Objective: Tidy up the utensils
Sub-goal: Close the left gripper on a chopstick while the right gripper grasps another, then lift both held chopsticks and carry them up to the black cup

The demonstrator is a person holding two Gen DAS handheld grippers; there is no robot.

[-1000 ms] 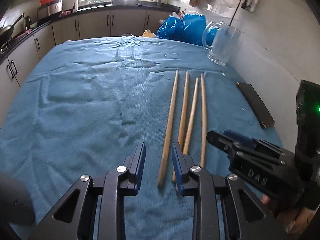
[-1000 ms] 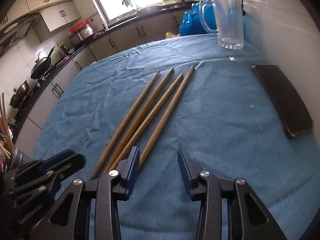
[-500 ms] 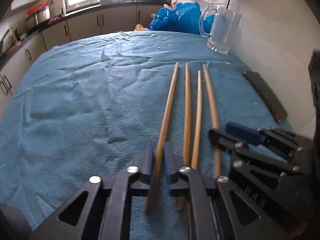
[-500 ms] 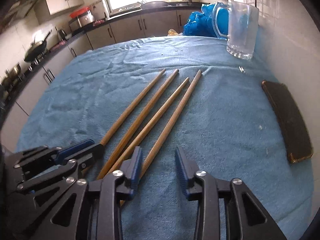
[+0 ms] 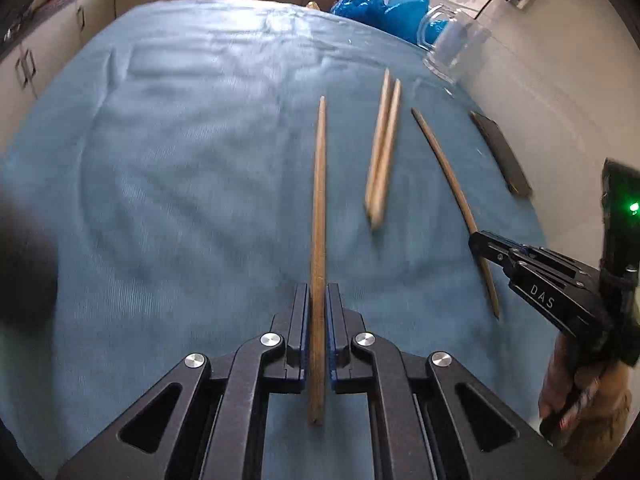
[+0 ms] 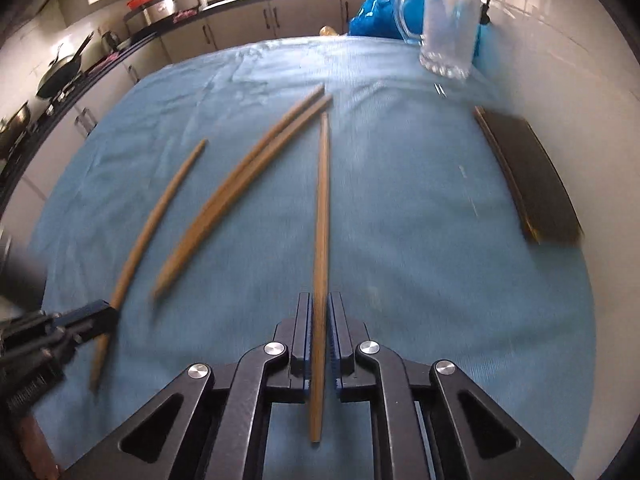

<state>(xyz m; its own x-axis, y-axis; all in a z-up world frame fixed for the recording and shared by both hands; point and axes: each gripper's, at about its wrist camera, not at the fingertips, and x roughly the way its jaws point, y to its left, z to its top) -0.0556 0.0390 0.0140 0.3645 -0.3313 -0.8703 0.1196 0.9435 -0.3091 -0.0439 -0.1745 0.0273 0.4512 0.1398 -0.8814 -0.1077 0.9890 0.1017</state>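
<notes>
Both grippers now clamped: L fingers [image 5: 318, 312] on outer stick [image 5: 319, 216], R fingers [image 6: 320, 320] on other outer stick [image 6: 322, 216]; both pulled away from middle pair [image 5: 383, 148] since 0.5 s ago. Sorting begun.

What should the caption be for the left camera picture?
Left gripper clamps one wooden chopstick; two more chopsticks lie together.

Left gripper [image 5: 318, 300] clamped tight, fingers pointing forward; right gripper [image 6: 320, 312] likewise pinched closed, alongside, well apart.

Four wooden chopsticks [image 5: 319, 208]. One glass mug [image 6: 450, 24], one blue cloth [image 6: 400, 200]. One dark flat case [image 6: 528, 176], two grippers [image 5: 318, 304].
</notes>
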